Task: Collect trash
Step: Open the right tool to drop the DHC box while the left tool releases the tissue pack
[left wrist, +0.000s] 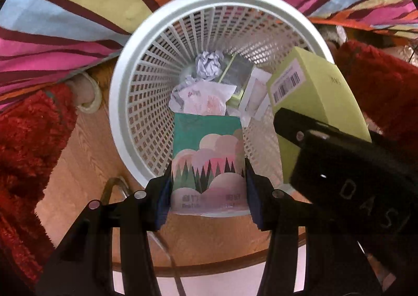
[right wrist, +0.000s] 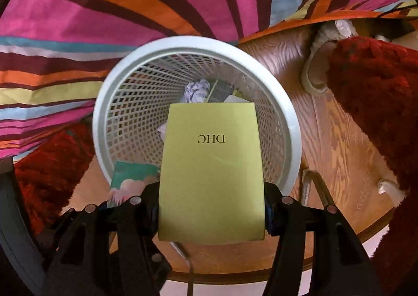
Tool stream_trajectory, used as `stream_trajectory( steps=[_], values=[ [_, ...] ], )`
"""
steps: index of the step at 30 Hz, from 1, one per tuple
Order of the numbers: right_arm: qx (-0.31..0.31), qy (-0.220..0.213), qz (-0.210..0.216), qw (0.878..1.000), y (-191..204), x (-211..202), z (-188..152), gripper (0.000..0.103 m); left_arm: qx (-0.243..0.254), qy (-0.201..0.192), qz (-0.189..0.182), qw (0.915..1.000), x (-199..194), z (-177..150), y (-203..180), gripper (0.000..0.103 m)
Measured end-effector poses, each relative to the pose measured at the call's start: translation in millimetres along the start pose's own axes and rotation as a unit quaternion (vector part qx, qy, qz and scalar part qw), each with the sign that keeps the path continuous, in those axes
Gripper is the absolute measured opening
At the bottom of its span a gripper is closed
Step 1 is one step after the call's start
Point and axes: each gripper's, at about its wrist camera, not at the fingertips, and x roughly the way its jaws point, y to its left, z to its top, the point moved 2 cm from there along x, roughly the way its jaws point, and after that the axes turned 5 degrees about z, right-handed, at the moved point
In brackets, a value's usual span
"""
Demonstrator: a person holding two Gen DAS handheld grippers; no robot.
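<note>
Left gripper [left wrist: 207,189] clamped on a teal tissue pack [left wrist: 207,155] printed with pink clouds and dark trees, pads pressed to both long sides. Held over the 6 o'clock rim of a white mesh wastebasket [left wrist: 125,102], far end pointing down into the opening. Right gripper [right wrist: 211,213] likewise closed tight, on a yellow-green DHC box [right wrist: 213,170], flat face up, lettering upside down to the camera. Box hung over the basket mouth toward 6 o'clock in the right wrist view; from the left wrist view, seen at 3 o'clock with its barcode label [left wrist: 286,84] showing. Tissue pack just beside the box at its 8 o'clock in the right wrist view; cannot tell whether touching.

Already lying at the basket bottom: a crumpled paper ball [left wrist: 209,63] toward 12 o'clock, a pale wrapper [left wrist: 201,100] below it, a small white carton [left wrist: 254,95] and a dark-faced packet [left wrist: 235,71] at 2 o'clock.

Basket stood on a wooden floor [right wrist: 334,123], with a striped multicolour cloth [right wrist: 104,14] from 9 to 1 o'clock and red shaggy fabric [right wrist: 378,92] at 3 o'clock.
</note>
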Motion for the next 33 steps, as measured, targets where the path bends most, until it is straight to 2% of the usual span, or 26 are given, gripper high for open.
stream_trajectory(
  steps=[19,33],
  values=[
    [-0.008,0.038,-0.04,0.998,-4,37,13,0.054,-0.004,0.028,-0.002,0.9996,22,10,1,0.048],
    [-0.056,0.068,-0.094,0.992,0,67,17,0.054,-0.015,0.055,-0.015,0.9983,48,21,1,0.049]
  ],
)
